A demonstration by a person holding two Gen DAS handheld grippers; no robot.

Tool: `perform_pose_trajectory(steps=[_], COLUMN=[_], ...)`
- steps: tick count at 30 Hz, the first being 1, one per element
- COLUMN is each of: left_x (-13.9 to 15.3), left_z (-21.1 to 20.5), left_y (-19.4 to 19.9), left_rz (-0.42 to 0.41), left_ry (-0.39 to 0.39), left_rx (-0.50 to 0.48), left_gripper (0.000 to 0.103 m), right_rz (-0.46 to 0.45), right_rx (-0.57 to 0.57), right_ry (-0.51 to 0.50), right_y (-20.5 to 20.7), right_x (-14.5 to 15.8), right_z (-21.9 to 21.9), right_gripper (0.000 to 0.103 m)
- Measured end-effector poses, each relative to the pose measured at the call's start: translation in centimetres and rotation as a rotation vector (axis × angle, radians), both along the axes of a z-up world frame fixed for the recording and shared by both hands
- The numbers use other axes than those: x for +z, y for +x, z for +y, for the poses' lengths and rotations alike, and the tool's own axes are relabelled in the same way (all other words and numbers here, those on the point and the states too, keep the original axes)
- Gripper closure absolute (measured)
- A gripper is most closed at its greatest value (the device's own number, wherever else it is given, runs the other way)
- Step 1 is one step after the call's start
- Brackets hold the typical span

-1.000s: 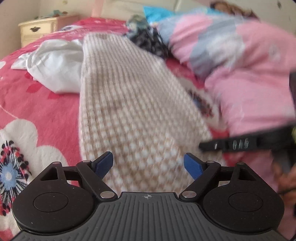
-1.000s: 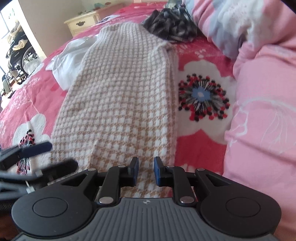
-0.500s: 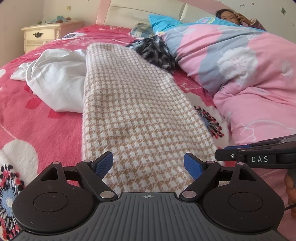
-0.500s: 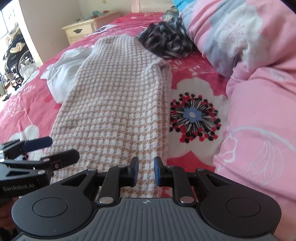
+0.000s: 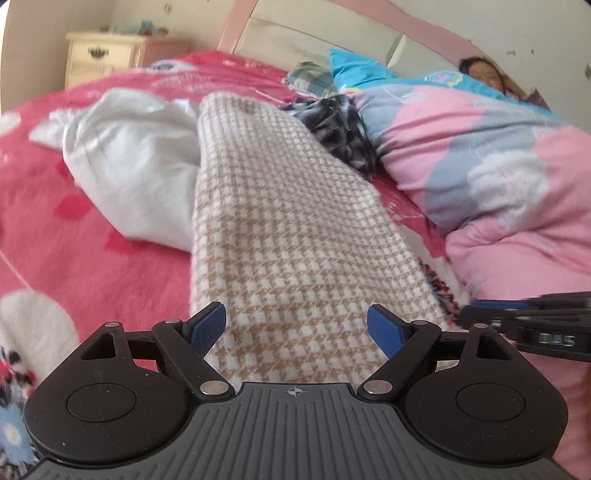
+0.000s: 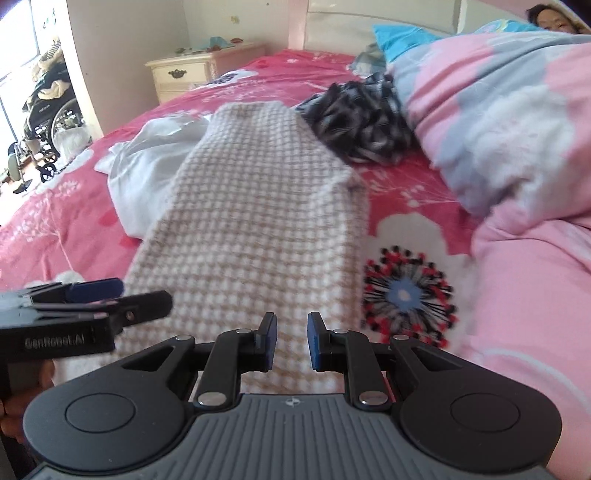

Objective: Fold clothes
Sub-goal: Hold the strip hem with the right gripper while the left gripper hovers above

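A cream nightstand (image 6: 184,75) stands at the far left corner of the bed (image 5: 92,258), which wears a red-pink floral cover. On that cover, toward the left side, a crumpled white garment (image 5: 136,173) lies with its right edge touching, perhaps tucked slightly under, the task's piece: a long beige-and-white houndstooth knit garment (image 5: 288,229), folded into a narrow strip that runs from the bed's near edge up the middle toward the headboard (image 5: 332,33). The left gripper (image 5: 295,326) hovers over the strip's near end with its blue pads (image 5: 207,326) spread wide, one near each long edge of the cloth, pinching nothing. Just right of it, the right gripper (image 6: 291,341) hangs above the same near end, its pads drawn close but with a clear gap between them and no cloth caught; the view is a little blurred. At the strip's far right corner sits a dark plaid garment (image 6: 362,122), bunched up against a pink, grey and white duvet (image 5: 498,177) heaped along the bed's right side, where a person lies under it by a blue pillow (image 6: 406,40).
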State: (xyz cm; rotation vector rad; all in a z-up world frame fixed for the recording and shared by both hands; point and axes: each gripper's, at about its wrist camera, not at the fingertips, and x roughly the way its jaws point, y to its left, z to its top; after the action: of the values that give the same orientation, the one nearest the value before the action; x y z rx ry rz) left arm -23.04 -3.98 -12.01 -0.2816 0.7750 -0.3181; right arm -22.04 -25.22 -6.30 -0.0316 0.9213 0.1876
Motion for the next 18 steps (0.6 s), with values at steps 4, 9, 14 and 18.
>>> perform_pose_trajectory(steps=[4, 9, 14, 18], left_x=[0.1, -1.1, -1.5, -1.7], left_z=[0.0, 1.2, 2.4, 2.6], left_y=[0.4, 0.3, 0.9, 1.2], left_rz=[-0.045, -0.002, 0.005, -0.002], left_ry=[-0.008, -0.083, -0.175, -0.201], left_rx=[-0.026, -0.007, -0.023, -0.047], left_gripper=[0.018, 0.018, 0.019, 0.021], right_rz=[-0.006, 0.009, 0.012, 0.04], right_rx=[0.001, 0.005, 0.094, 0.196], right_ry=[0.002, 0.057, 0.12, 0.162], right_y=[1.4, 3.4, 6.1, 8.5], right_x=[-0.1, -0.6, -1.8, -2.7], right_z=[1.4, 2.4, 4.3, 6.6], right_gripper=[0.084, 0.084, 0.084, 0.084])
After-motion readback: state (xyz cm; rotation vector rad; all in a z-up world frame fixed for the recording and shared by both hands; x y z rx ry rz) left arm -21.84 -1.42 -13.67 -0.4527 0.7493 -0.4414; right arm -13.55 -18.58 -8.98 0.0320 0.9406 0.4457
